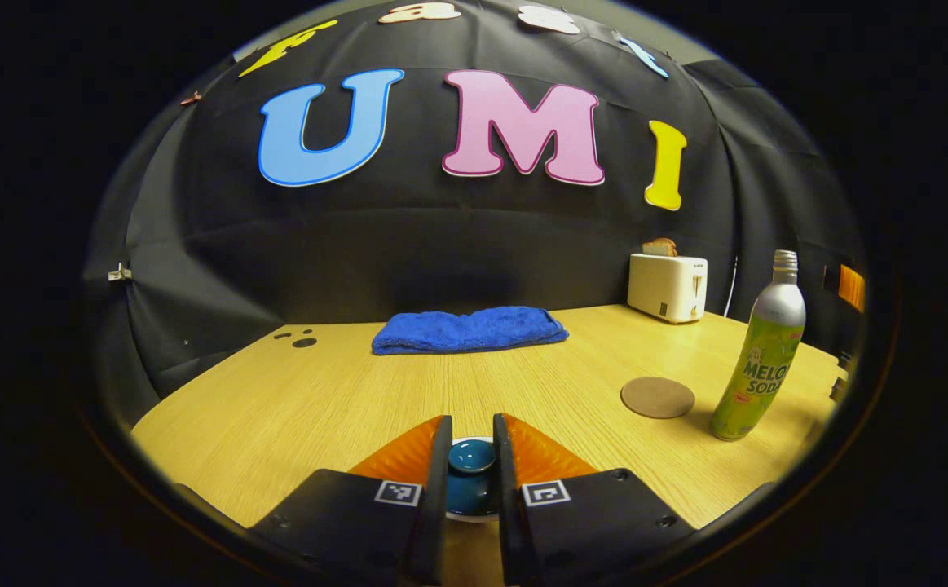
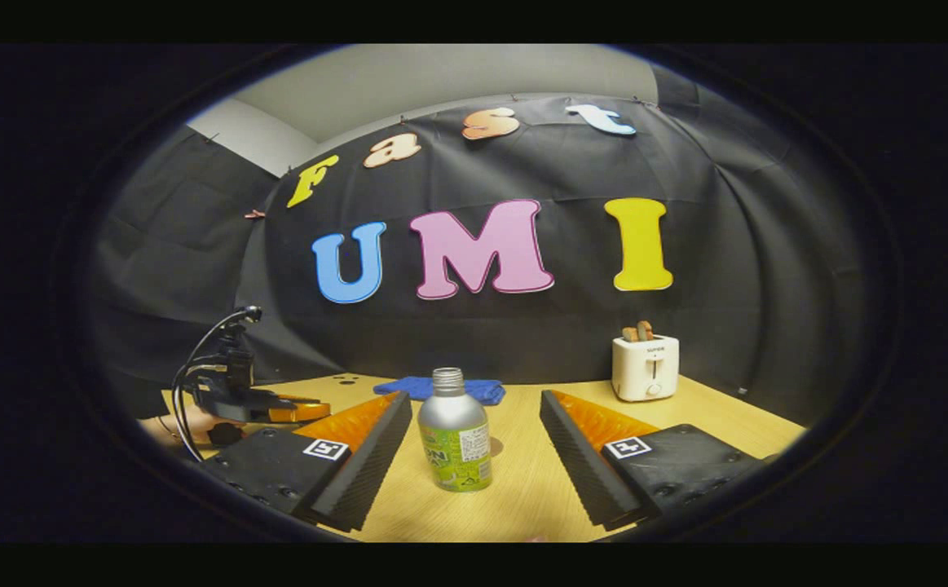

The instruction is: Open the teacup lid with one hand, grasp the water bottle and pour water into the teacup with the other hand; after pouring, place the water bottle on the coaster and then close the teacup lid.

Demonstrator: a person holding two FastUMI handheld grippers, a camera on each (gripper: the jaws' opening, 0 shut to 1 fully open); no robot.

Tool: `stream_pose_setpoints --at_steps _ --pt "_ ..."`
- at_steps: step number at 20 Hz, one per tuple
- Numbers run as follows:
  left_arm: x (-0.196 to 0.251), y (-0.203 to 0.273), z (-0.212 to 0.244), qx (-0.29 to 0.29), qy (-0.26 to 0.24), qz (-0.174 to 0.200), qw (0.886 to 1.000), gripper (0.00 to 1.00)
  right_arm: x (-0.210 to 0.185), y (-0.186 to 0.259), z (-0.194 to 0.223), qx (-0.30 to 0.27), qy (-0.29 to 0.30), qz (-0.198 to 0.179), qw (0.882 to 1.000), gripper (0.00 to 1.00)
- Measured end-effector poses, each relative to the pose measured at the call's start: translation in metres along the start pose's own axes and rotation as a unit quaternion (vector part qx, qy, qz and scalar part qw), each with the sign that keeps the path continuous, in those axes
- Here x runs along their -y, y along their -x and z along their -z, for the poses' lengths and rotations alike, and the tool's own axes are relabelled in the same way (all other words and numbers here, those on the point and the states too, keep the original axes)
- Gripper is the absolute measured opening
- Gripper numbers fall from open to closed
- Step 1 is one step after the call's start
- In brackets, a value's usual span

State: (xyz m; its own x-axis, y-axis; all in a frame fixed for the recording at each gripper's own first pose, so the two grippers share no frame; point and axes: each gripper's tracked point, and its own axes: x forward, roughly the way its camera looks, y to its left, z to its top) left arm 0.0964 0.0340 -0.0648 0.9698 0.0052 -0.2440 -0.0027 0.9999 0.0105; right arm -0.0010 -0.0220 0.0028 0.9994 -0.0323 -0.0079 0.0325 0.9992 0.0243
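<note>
Left gripper (image 1: 470,456) pinches the teacup lid's knob (image 1: 471,455); it may slip. At twelve o'clock, the open right gripper (image 2: 474,440) could topple the soda bottle (image 2: 455,444).

The left gripper's fingers (image 1: 439,481) hide the teacup lid's (image 1: 471,458) sides, so contact is unclear.

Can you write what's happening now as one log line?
left tool: closed around teacup lid knob | right tool: open, either side of water bottle | coaster: empty

Dim booth, warm light on the table (image 1: 294,408), soft shadows, strong fisheye bending at edges.
</note>
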Motion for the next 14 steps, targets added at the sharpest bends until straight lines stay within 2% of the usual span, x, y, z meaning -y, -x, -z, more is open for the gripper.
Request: stream_pose_setpoints --at_steps 3,6,9,13,14 --pt "-0.005 0.015 -0.017 0.028 0.019 -0.003 0.999 0.3 -0.004 -0.004 0.013 -0.016 0.005 -0.007 1.0 0.98" --pt "-0.021 0.044 -0.042 0.077 0.065 -0.012 0.995 0.3 -0.014 -0.012 0.034 -0.045 -0.009 -0.025 0.999 0.98" --pt "-0.04 0.073 -0.046 0.094 0.113 -0.017 0.989 0.3 -0.015 -0.023 0.052 -0.066 0.003 -0.018 0.998 1.0" --pt "-0.061 0.096 -0.045 0.108 0.135 -0.025 0.985 0.32 -0.013 -0.042 0.078 -0.104 0.018 -0.005 0.994 0.98" --pt "-0.065 0.098 -0.045 0.11 0.139 -0.028 0.984 0.3 -0.014 -0.046 0.081 -0.11 0.017 -0.002 0.994 0.98"
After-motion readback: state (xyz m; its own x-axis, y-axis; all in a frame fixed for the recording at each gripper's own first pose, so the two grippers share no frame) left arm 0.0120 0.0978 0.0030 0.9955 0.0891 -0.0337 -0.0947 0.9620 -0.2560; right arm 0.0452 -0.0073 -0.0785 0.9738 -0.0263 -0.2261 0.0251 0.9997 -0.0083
